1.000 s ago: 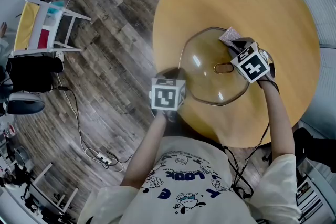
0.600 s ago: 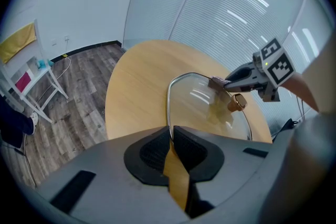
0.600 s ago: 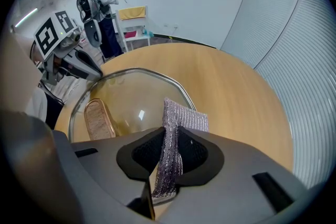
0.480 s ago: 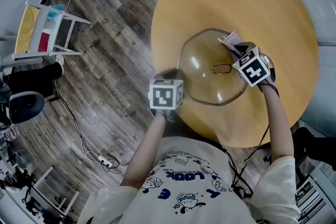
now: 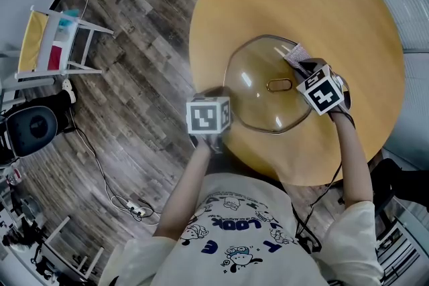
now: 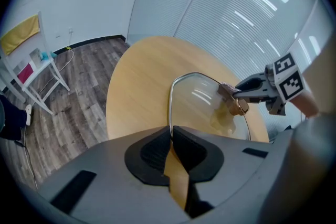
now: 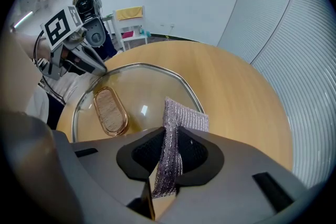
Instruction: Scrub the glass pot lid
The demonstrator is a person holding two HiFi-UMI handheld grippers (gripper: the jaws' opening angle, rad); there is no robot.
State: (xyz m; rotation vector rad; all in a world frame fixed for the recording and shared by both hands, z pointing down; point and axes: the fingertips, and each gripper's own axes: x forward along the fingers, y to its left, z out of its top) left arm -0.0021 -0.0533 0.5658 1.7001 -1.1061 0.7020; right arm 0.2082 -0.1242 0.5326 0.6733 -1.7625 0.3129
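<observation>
**Lid pinned at its left rim, pad pressed at its right**

Far to the left, on the wood floor (image 5: 141,30): a white rack (image 5: 53,37) with a yellow panel, well apart from the work.

Next, the left claw (image 6: 170,136): clamped shut on the near-left rim of the glass pot lid (image 5: 258,104), pads tight on the metal edge band. No telling whether that side is raised off the wood.

Then the lid itself: dome up on the round counter (image 5: 335,3), close to the counter's near-left edge. At its crown, a gold oval handle (image 5: 279,84), long axis running left to right in the head view.

Last, the right claw (image 7: 170,147): closed on a silvery mesh scrub pad (image 7: 184,120), gripped edge-on between the jaws. Free end of the pad touching the glass just inside the far-right rim, apart from the handle.

Key relation for the coming stroke: handle and most of the dome to the left of the pad, toward the left claw. Likely, then, a sweep leftward across the glass, straight into the brace at the opposite rim. Right claw much nearer the handle than the left, so well placed to work around it. Some risk of the lid skating on the smooth wood should the left grip slacken.
</observation>
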